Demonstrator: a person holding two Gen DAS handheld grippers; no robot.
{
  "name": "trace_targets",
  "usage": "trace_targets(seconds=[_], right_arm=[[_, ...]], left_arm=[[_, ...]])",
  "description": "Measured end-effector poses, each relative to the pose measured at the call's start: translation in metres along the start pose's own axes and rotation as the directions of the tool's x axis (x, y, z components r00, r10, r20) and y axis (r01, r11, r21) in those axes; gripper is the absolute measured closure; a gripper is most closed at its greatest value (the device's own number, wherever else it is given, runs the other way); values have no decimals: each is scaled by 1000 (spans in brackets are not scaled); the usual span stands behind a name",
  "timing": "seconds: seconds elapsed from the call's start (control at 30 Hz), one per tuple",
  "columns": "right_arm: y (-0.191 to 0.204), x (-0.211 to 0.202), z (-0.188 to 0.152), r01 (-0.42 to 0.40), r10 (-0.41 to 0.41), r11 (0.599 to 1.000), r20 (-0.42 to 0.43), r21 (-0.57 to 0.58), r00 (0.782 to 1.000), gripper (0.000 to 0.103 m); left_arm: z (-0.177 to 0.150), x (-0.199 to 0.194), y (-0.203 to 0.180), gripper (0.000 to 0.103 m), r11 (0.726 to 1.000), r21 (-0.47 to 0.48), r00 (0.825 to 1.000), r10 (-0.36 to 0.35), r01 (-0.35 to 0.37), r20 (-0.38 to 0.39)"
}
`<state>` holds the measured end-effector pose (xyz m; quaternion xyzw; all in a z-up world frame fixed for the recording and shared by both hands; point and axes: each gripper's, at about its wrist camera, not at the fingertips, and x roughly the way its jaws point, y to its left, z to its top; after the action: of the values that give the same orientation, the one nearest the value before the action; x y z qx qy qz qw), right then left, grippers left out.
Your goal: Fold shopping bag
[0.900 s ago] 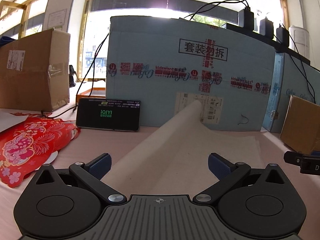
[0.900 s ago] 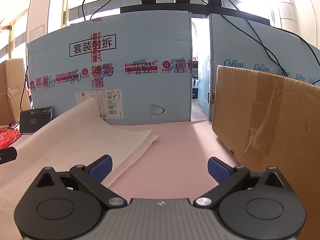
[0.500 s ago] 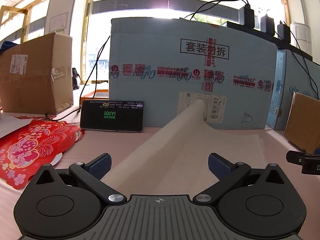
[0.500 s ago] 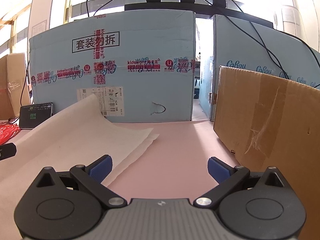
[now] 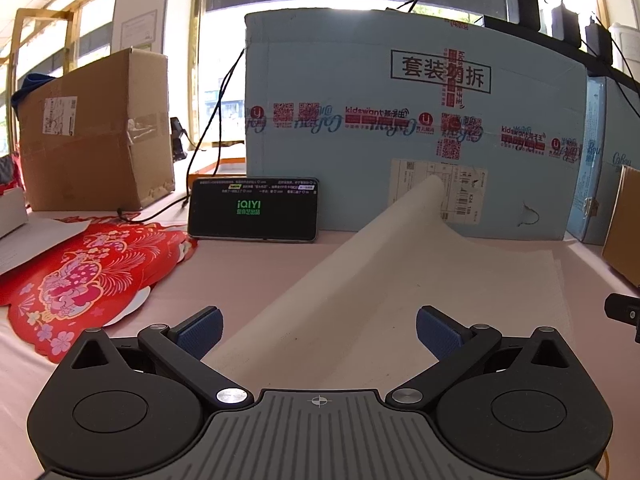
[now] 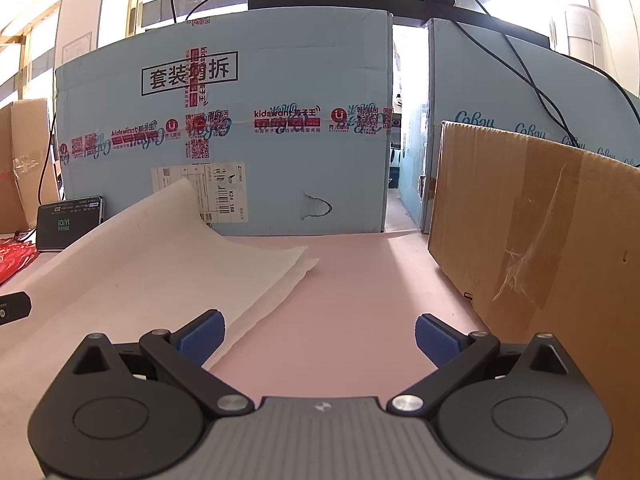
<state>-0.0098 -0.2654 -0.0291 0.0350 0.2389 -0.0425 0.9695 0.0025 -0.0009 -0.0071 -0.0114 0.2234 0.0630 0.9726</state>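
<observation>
A cream fabric shopping bag point(image 5: 400, 280) lies spread on the pink table, with one far corner curled upright against the blue box. My left gripper point(image 5: 319, 330) hovers over the bag's near part, jaws wide open and empty. In the right wrist view the bag point(image 6: 160, 264) fills the left half, its layered right edge running diagonally toward me. My right gripper point(image 6: 318, 334) is open and empty; its left fingertip sits above the bag's edge and its right one above bare table. The tip of the right gripper shows at the left view's right edge.
A large blue carton point(image 5: 408, 120) stands behind the bag, a phone point(image 5: 254, 209) leaning on it. Red paper cutouts point(image 5: 76, 272) lie at the left, a brown box point(image 5: 96, 132) behind them. A brown cardboard box point(image 6: 540, 232) walls the right side. Pink table point(image 6: 372, 280) lies between.
Both views have drifted slightly left and a little upward; the red cutouts and brown box shifted right in the left view. The bag has not moved and both grippers stay open.
</observation>
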Motion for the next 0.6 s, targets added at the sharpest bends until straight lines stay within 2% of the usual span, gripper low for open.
trace_targets(seconds=[0.3, 0.6], right_arm=[[1, 4, 2, 8, -8, 1000, -21, -3, 1000, 0], [2, 6, 2, 13, -13, 1000, -35, -6, 999, 0]], left_arm=[[-2, 7, -1, 0, 998, 9, 997, 61, -60, -56], [-4, 12, -2, 0, 998, 13, 993, 64, -63, -103]])
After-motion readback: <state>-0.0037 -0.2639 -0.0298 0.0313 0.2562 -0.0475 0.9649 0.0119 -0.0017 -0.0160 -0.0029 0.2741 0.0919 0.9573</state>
